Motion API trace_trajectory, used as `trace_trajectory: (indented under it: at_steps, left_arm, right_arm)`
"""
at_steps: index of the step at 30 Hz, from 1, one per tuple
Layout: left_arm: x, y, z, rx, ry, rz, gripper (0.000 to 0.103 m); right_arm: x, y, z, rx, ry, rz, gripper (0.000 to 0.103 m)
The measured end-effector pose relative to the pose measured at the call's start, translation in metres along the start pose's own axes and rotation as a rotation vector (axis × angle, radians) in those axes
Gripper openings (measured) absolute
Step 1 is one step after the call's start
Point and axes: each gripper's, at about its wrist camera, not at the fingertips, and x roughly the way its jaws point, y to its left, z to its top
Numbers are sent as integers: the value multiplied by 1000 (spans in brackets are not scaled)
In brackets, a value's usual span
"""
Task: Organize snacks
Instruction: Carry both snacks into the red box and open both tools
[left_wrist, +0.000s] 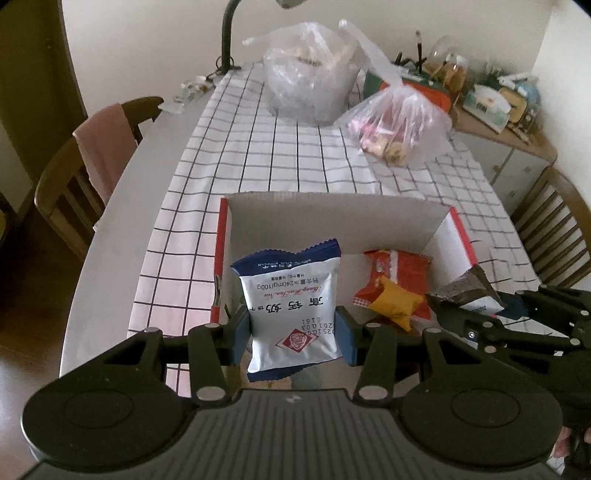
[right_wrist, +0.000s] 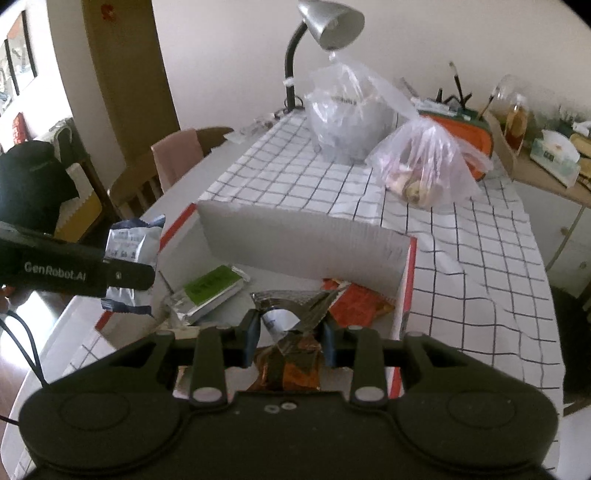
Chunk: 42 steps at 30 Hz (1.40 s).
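Note:
My left gripper (left_wrist: 293, 332) is shut on a white and blue snack packet (left_wrist: 291, 306) and holds it above the near left of an open cardboard box (left_wrist: 332, 221); the packet also shows in the right wrist view (right_wrist: 131, 269). My right gripper (right_wrist: 291, 339) is shut on a dark silvery packet (right_wrist: 295, 314) over the box's near right part; that packet also shows in the left wrist view (left_wrist: 467, 291). Inside the box lie orange packets (left_wrist: 395, 280), a yellow one (left_wrist: 395, 302) and a green and silver packet (right_wrist: 210, 291).
The box sits on a checked tablecloth (left_wrist: 280, 162) on a white table. Two clear plastic bags of snacks (left_wrist: 310, 74) (left_wrist: 399, 125) stand at the far end by a desk lamp (right_wrist: 325, 26). Wooden chairs (left_wrist: 74, 177) flank the table; a cluttered sideboard (left_wrist: 498, 107) is right.

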Motion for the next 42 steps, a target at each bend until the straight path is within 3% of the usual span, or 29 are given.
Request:
trace_trajectory:
  at_steps: [13,24,32,42]
  left_arm:
    - [54,-5,4,40,98,36,47]
    - [80,-7,0,44,156,44,47]
    - [82,-3,-3,24,165,47,50]
    - [49,1,-9,-9,106,14,59]
  right_arm:
    - [58,0,-7,-17,124,-15,33]
    - [70,0,-10,-11,144,-16,33]
    - [68,-1,-13,0,144,-20,36]
    - [43,-3,-16,31,105,-6,45]
